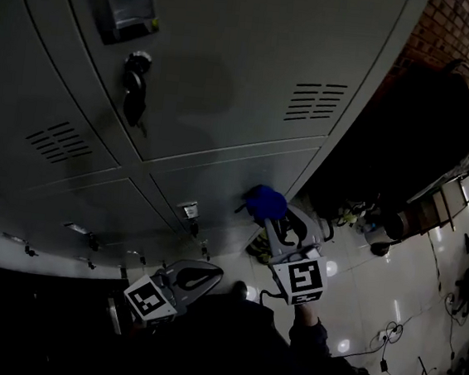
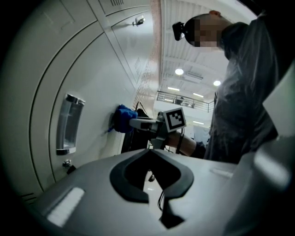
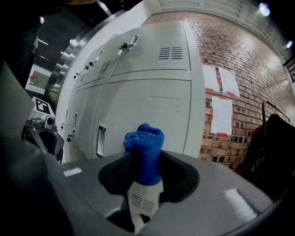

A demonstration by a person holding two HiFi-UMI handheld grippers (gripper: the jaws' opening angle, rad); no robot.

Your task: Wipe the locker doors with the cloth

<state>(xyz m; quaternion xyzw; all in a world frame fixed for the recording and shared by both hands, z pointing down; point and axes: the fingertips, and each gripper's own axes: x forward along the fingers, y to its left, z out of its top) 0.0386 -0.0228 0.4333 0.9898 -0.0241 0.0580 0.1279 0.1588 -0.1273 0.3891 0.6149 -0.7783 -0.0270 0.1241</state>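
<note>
Grey locker doors (image 1: 230,74) fill the head view. My right gripper (image 1: 274,220) is shut on a bunched blue cloth (image 1: 264,202), which touches a lower locker door (image 1: 218,185). In the right gripper view the cloth (image 3: 145,145) sticks out past the jaws of the right gripper (image 3: 145,159), with the pale door (image 3: 152,110) beyond. The left gripper view shows the cloth (image 2: 123,119) pressed on the door near a recessed handle (image 2: 69,124). My left gripper (image 1: 208,275) hangs lower and to the left, away from the lockers. It is shut with nothing in it, as the left gripper view also shows (image 2: 149,153).
A latch with a hanging key (image 1: 134,89) sticks out of the upper door. A brick wall (image 3: 239,69) with taped papers (image 3: 222,115) stands right of the lockers. Cables (image 1: 386,332) lie on the glossy tiled floor. A dark garment (image 3: 276,138) hangs at the right.
</note>
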